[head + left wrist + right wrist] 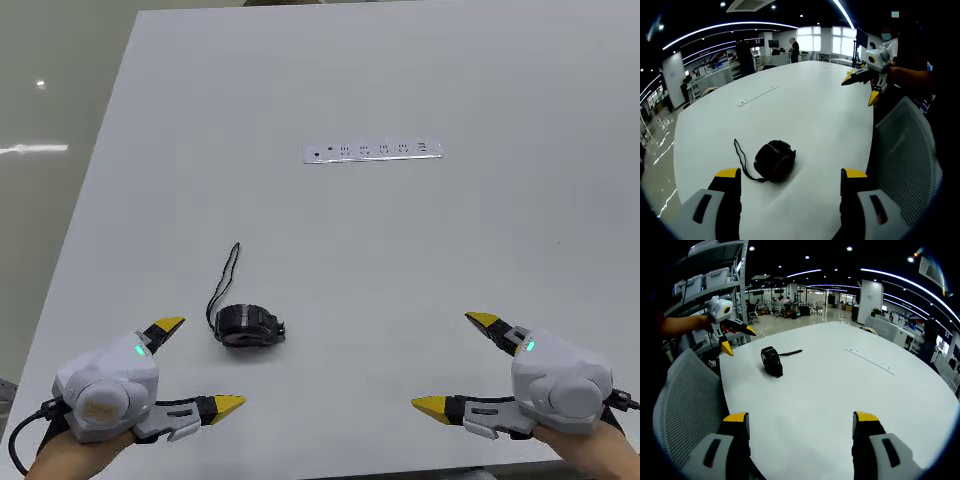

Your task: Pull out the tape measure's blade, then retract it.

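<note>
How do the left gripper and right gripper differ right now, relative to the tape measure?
The left gripper hovers close to the tape measure, which lies just ahead of its jaws; the right gripper is far from it across the table. The left gripper angles inward to the right, the right gripper inward to the left. Both are open, empty, yellow-tipped.

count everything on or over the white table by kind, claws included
tape measure: 1
power strip: 1
claws, both open: 2 (left claw, right claw)
total: 4
</note>
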Tool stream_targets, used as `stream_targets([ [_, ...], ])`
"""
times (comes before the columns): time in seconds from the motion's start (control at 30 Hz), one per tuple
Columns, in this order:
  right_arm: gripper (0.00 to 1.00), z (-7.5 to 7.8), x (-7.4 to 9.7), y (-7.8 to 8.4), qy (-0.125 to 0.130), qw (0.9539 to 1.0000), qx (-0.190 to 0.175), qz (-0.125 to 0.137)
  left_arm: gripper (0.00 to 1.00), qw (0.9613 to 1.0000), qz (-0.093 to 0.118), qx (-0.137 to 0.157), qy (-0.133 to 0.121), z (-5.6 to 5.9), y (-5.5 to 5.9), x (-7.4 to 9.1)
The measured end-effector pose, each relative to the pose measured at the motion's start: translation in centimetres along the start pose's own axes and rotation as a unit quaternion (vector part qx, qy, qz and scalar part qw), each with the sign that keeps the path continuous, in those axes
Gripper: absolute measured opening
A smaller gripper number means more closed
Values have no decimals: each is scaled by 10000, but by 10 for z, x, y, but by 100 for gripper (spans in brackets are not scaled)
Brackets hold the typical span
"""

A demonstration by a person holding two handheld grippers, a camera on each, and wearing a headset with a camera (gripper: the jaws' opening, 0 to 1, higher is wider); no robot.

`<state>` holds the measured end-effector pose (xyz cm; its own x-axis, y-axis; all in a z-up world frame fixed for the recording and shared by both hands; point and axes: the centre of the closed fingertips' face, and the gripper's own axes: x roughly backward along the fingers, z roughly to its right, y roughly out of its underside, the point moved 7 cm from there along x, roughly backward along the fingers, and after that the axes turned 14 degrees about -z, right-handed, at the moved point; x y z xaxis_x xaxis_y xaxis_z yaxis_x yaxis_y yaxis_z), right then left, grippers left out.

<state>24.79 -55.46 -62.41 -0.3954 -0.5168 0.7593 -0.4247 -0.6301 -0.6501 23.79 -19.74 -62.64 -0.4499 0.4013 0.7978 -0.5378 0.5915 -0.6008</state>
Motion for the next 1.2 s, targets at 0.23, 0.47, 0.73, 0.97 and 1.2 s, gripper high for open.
stream_targets([
  [0.23, 83, 5, -6, -6, -23, 9996, 261, 83, 74, 9997, -127, -197, 69, -6, 0, -7],
  [0.47, 79, 7, -14, -12, -142, 9987, 487, 84, 70, 9987, -316, -373, 155, -10, 1, -15],
  [0.73, 77, 9, -26, -18, -286, 9975, 653, 26, 65, 9979, -382, -460, 252, -14, -2, -22],
  [0.97, 76, 12, -36, -21, -444, 9958, 798, -41, 63, 9974, -404, -527, 273, -22, -6, -27],
  [1.2, 73, 13, -46, -27, -582, 9927, 1055, -44, 58, 9961, -417, -699, 333, -27, -9, -34],
])
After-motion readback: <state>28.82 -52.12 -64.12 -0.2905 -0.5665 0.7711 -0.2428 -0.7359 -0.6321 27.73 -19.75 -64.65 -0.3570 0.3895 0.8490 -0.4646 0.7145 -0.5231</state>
